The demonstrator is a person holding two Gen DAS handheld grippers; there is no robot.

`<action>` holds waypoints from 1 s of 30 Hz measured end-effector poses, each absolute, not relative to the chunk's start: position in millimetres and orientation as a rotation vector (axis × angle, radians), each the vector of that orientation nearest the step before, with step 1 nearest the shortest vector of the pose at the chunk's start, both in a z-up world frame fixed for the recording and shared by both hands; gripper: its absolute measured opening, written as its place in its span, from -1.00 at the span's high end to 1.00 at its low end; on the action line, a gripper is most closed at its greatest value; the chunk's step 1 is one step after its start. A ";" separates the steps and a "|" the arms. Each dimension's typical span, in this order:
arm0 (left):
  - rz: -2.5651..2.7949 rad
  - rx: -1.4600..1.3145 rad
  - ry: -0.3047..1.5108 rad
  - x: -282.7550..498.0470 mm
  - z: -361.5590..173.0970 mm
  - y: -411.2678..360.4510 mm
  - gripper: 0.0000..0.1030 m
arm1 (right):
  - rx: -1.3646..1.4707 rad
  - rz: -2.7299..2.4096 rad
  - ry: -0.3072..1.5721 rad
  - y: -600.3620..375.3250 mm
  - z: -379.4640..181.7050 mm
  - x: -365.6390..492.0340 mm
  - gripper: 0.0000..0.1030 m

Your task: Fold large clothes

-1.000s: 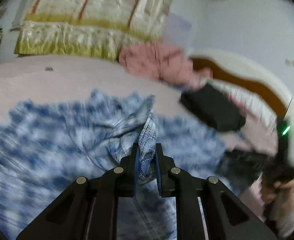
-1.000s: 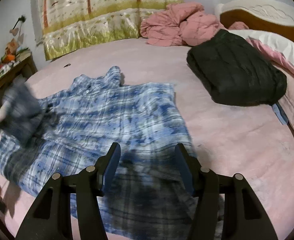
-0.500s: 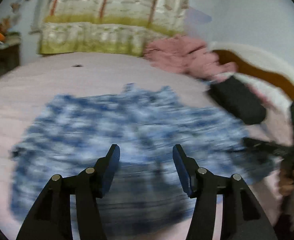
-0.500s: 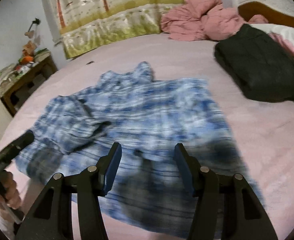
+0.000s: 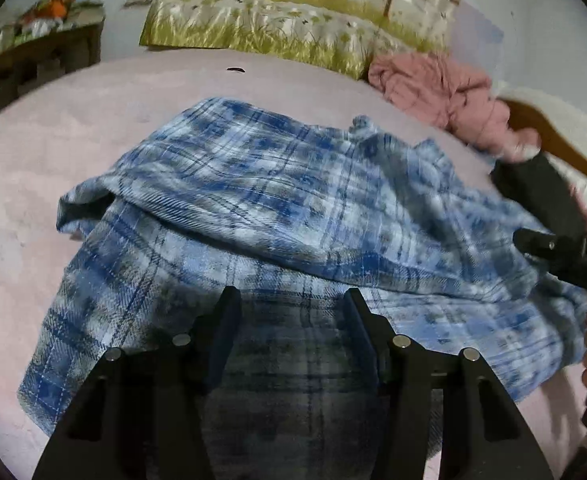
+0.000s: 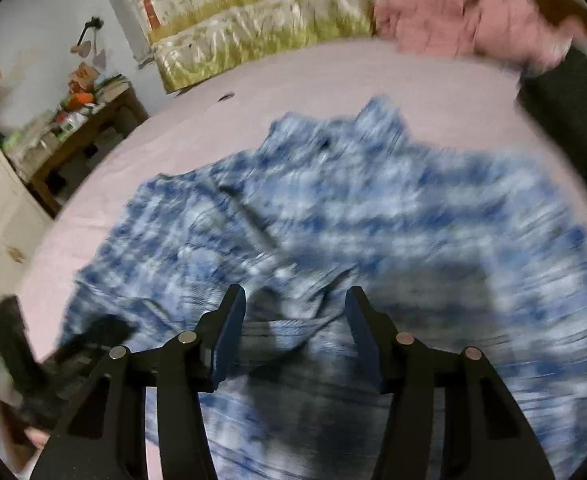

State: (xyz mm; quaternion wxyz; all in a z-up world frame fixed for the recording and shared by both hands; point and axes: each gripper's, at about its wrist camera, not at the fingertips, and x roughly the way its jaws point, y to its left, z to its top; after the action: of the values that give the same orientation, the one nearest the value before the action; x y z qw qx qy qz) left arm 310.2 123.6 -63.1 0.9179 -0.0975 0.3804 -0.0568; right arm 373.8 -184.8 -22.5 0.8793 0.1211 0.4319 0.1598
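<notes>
Blue plaid shirt (image 5: 293,208) lay spread on the pink bed (image 5: 53,128), collar toward the far curtain, one side flap already folded across the body. Both the left gripper (image 5: 291,320) and right gripper (image 6: 293,320) hung over its near hem with jaws wide apart, holding nothing. The hem ran crosswise just ahead of both, neither clearly nearer.

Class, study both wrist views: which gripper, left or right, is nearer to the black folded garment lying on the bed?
Right. The right gripper reaches in near the black garment, at the plaid shirt's far side. The left gripper, open, hovers over the shirt's hem, farther away.
</notes>
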 end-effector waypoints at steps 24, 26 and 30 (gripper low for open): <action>-0.068 -0.116 0.822 314.8 -64.9 108.6 -0.11 | -0.175 0.047 0.723 -207.2 35.2 443.5 0.89; -0.071 -0.121 0.821 314.3 -65.0 109.3 -0.11 | -0.181 0.035 0.739 -209.3 26.3 446.7 0.89; -0.070 -0.121 0.821 313.2 -65.4 109.7 -0.11 | -0.116 0.006 0.747 -225.6 20.9 447.6 0.89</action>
State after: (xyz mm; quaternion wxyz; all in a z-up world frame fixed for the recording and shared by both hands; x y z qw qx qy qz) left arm 313.2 109.7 -65.4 0.9146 -0.0588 0.3987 -0.0340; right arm 447.6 -225.6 20.9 0.9294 -0.0565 0.3648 0.0031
